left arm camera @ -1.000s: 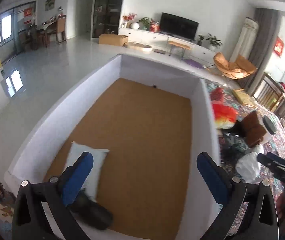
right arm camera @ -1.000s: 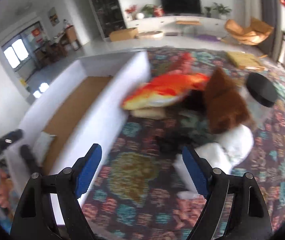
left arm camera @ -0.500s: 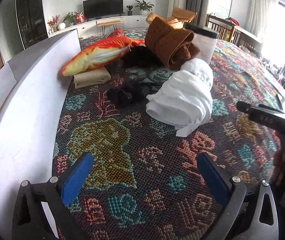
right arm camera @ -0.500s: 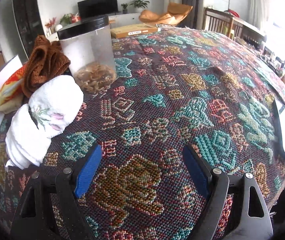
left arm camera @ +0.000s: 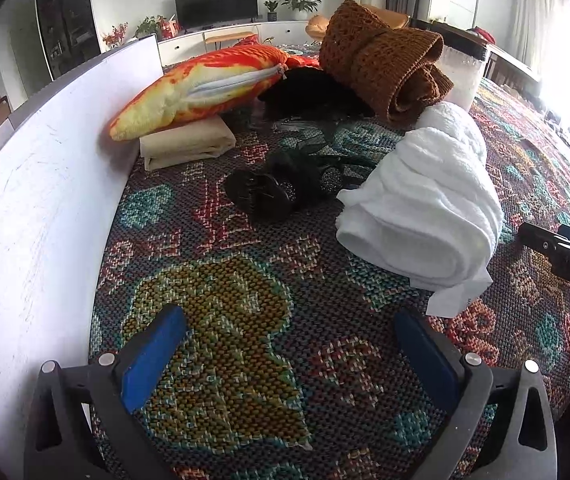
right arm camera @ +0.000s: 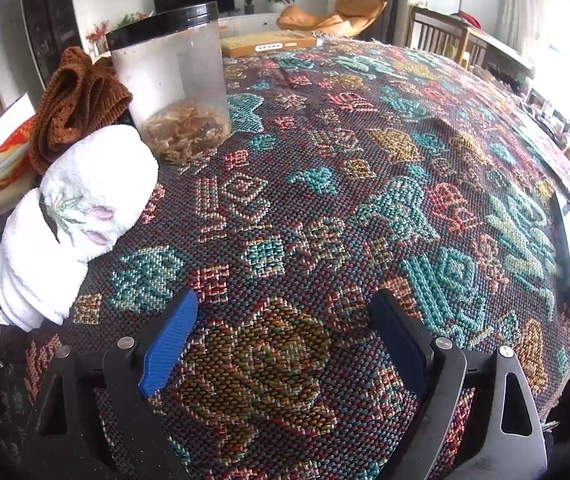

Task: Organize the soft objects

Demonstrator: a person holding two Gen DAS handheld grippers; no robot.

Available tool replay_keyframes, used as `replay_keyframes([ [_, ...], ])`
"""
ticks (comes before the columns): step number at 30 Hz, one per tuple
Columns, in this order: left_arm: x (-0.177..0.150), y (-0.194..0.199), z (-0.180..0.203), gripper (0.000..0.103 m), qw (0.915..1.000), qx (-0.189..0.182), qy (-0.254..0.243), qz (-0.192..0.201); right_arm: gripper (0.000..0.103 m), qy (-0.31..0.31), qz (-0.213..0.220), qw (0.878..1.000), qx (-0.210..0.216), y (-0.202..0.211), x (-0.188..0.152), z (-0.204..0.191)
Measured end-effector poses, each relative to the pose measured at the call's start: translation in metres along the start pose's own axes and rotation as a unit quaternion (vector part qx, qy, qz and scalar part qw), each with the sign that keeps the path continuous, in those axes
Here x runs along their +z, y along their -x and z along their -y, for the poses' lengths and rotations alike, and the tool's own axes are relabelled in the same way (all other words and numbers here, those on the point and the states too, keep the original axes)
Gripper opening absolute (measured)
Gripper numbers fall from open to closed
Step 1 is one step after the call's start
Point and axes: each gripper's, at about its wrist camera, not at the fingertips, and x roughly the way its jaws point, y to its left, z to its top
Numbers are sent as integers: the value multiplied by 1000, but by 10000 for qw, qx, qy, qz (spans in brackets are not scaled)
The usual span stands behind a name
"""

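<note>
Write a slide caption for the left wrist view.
Open left hand-held gripper above patterned cloth, facing rolled white towel, brown knit, fish pillow beside white box wall.

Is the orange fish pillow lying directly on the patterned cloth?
No, the orange fish pillow rests on a folded beige cloth beside the white box wall.

White rolled towel (left arm camera: 425, 208) beside brown knit (left arm camera: 381, 68)
</note>
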Motion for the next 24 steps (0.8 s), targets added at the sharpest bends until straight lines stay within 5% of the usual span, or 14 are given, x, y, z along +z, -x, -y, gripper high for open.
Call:
replay_keyframes([
  [24, -2, 1, 1, 103, 10000, 4, 3, 26, 95, -18, 63, 10000, -27, 3, 0, -9],
])
